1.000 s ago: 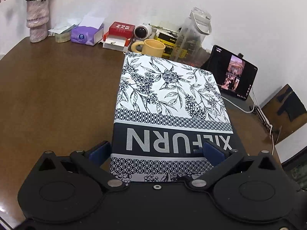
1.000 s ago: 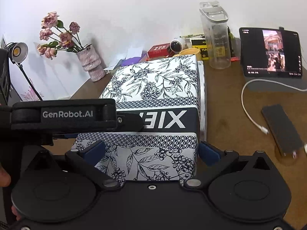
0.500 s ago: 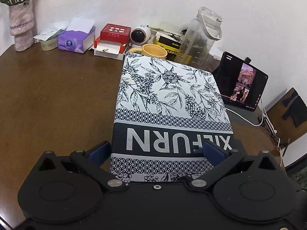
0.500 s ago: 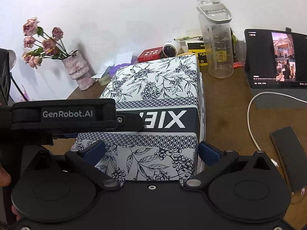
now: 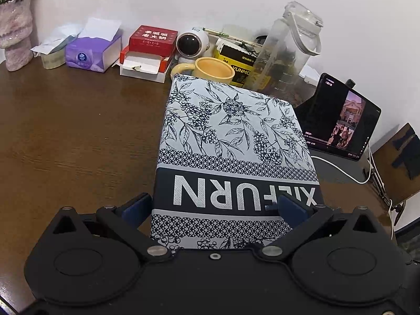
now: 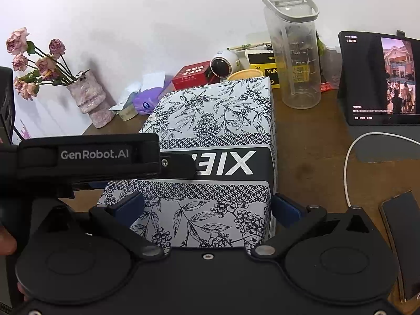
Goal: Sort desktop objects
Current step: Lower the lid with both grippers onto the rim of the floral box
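The room was bright with soft, even light. The white wall (image 6: 157,13) showed a faint grey shadow beside the vase (image 6: 90,99). The brown counter (image 5: 65,131) shone a little. Edges bent round, corners went dark, and everything looked sharp.

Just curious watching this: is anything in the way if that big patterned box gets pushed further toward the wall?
Yes. The yellow mug sits right at the far end of the floral XIEFURN box, with a clear water jug beside it. Both hand-held grippers, left and right, already straddle the box.
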### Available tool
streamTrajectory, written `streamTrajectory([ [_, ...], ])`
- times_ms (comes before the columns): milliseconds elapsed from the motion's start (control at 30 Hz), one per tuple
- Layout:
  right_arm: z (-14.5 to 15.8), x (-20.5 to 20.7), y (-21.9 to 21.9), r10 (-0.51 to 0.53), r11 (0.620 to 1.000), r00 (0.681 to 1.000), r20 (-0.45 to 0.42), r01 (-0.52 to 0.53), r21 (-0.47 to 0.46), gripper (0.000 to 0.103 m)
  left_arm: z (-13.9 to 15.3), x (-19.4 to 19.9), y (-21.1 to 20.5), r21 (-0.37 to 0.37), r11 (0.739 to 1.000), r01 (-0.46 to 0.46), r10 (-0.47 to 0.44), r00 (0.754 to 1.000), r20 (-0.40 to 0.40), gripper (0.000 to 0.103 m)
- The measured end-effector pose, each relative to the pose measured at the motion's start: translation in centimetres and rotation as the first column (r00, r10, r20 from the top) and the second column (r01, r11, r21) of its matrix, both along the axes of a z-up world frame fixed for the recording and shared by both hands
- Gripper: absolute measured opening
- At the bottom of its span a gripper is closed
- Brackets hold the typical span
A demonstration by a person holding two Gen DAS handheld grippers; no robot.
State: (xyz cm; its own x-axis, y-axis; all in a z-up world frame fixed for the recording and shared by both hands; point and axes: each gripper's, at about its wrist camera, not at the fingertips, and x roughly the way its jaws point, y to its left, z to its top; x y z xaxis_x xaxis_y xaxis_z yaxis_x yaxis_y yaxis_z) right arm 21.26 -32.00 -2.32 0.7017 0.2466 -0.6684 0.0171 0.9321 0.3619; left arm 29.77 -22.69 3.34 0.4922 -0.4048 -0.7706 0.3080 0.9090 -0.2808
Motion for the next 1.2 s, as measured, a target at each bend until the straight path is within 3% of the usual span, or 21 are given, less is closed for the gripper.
streamTrajectory([
  [1200,-4.0,3.5,-0.7,0.022,0.999,0.998,-0.055,-0.020,0.035,0.099,-3.4,3.4,-0.5,0.027,1.000,0.015,-0.012,0.995,-0.102,0.101],
])
